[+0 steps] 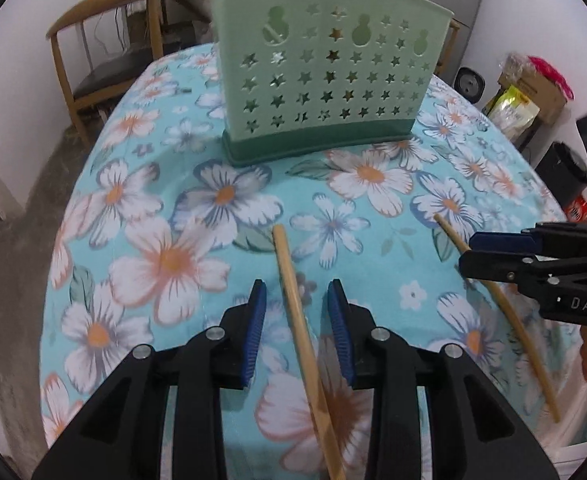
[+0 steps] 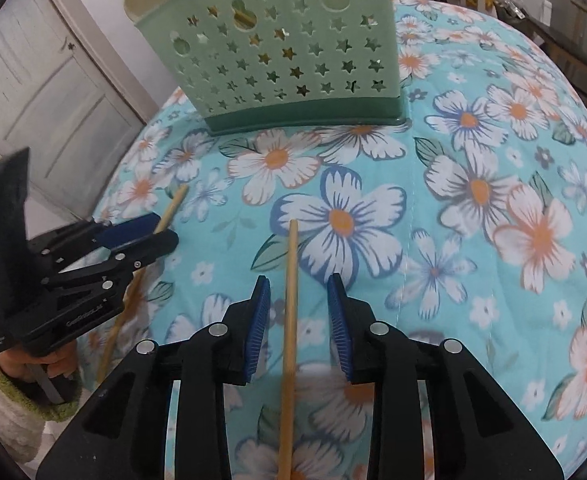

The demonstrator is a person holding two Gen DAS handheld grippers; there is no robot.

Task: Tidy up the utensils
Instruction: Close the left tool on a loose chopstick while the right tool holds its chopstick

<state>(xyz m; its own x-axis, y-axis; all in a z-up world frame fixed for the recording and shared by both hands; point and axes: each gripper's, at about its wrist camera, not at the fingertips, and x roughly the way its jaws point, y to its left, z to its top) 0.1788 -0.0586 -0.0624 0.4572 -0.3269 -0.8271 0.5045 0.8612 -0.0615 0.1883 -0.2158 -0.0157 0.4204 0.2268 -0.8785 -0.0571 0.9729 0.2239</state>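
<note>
Two chopsticks lie on the bench: one (image 1: pixel 293 300) between the left tool's (image 1: pixel 296 316) parted pads, the other (image 2: pixel 290 300) between the right tool's (image 2: pixel 298 312), neither gripped. The green holder (image 1: pixel 321 80) beyond already contains a few sticks; these two remain.

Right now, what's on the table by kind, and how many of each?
Chopsticks lying on the cloth: 2, one between the left gripper's open pads, one between the right gripper's open pads
Green holder: 1
Total: 3
Sticks already in the holder are only partly visible, so not counted.
</note>
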